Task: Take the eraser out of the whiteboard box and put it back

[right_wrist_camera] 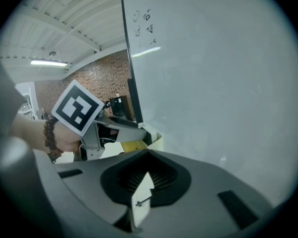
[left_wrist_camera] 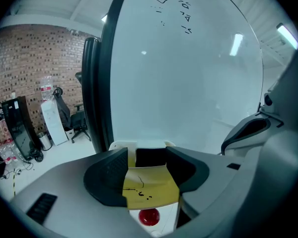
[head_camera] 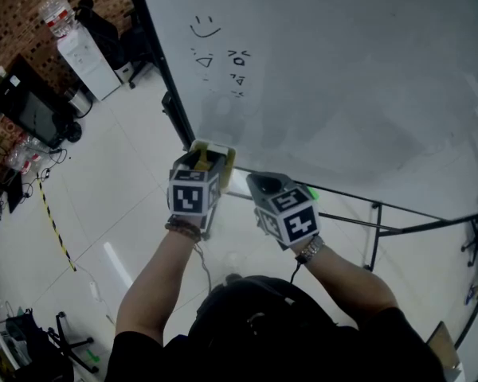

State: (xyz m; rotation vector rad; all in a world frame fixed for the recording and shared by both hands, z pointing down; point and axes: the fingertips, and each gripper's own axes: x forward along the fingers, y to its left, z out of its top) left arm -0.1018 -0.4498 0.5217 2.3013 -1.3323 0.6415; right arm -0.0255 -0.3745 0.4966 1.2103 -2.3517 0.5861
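Left gripper [left_wrist_camera: 146, 155]: its jaws are closed on the eraser [left_wrist_camera: 149, 187], one pad against each long side. They stand fairly wide because the eraser fills the gap.
Eraser: a yellow block with black ink marks. It lies flat between the left jaws, its long axis running straight ahead along them.
Under the jaws: a white surface with a small red round thing [left_wrist_camera: 149, 216]; I cannot tell what it is.
Right gripper [right_wrist_camera: 147, 170]: its jaws are pressed together and hold nothing. It hangs just to the right of the left jaws, apart from the eraser.
Nearer hand: the left one, which already has the eraser.
Box [left_wrist_camera: 120, 145]: cream-coloured, just past the left jaw tips, with its rim showing on either side of them. I cannot tell whether the eraser's far end sits inside it.
Whiteboard [left_wrist_camera: 188, 83]: directly behind the box, so there is no room ahead of the jaws.
Open room: back toward the person and upward. To the left the board ends at a dark frame edge.
Likely next move: straight along the eraser's long axis, out of the box or back in.
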